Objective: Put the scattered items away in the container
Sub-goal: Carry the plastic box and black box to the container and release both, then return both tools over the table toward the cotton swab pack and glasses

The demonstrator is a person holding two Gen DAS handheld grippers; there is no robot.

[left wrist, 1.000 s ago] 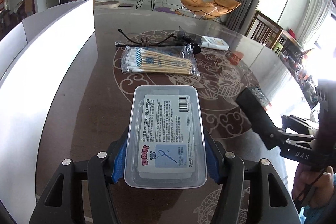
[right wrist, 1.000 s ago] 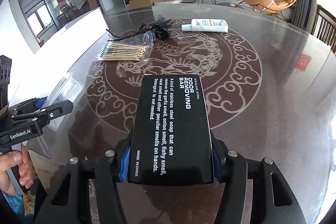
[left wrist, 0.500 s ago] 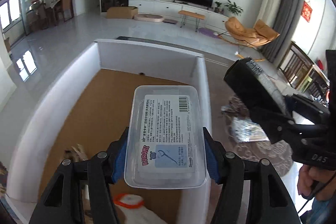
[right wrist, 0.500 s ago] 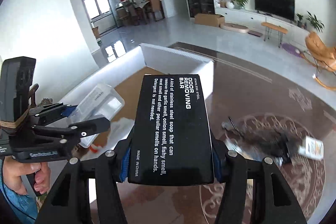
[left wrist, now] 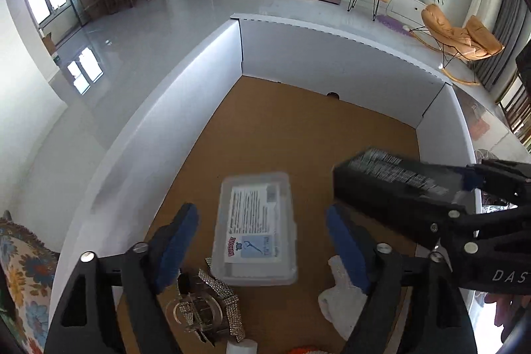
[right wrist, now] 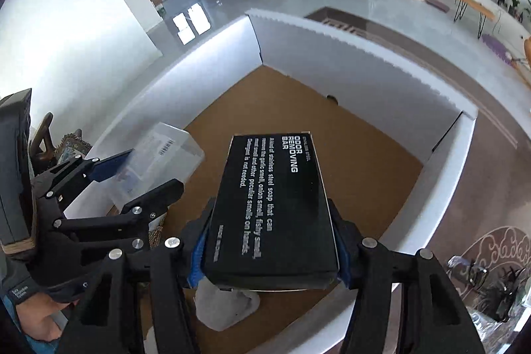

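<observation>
My left gripper (left wrist: pixel 260 209) hangs over the white container (left wrist: pixel 332 55), and its jaws are opening. The clear plastic floss box (left wrist: pixel 255 228) is below them, apart from both blue pads, over the brown floor. I cannot tell whether it rests there. My right gripper (right wrist: pixel 268 211) is over the container's right half with its jaws opening. The black odor-removing-bar box (right wrist: pixel 272 208) is between its pads, which still touch its sides. In the left wrist view that black box (left wrist: pixel 391 184) shows to the right of the floss box.
On the container floor lie a rhinestone belt with a buckle (left wrist: pixel 199 304) and a crumpled white cloth (left wrist: pixel 338 297). The far half of the brown floor (right wrist: pixel 348 138) is bare. To the right, the patterned table holds black items (right wrist: pixel 491 297).
Both grippers have swung from the table to above the container. The left jaws have spread and the floss box has dropped away from them. The black box has slid slightly forward.
</observation>
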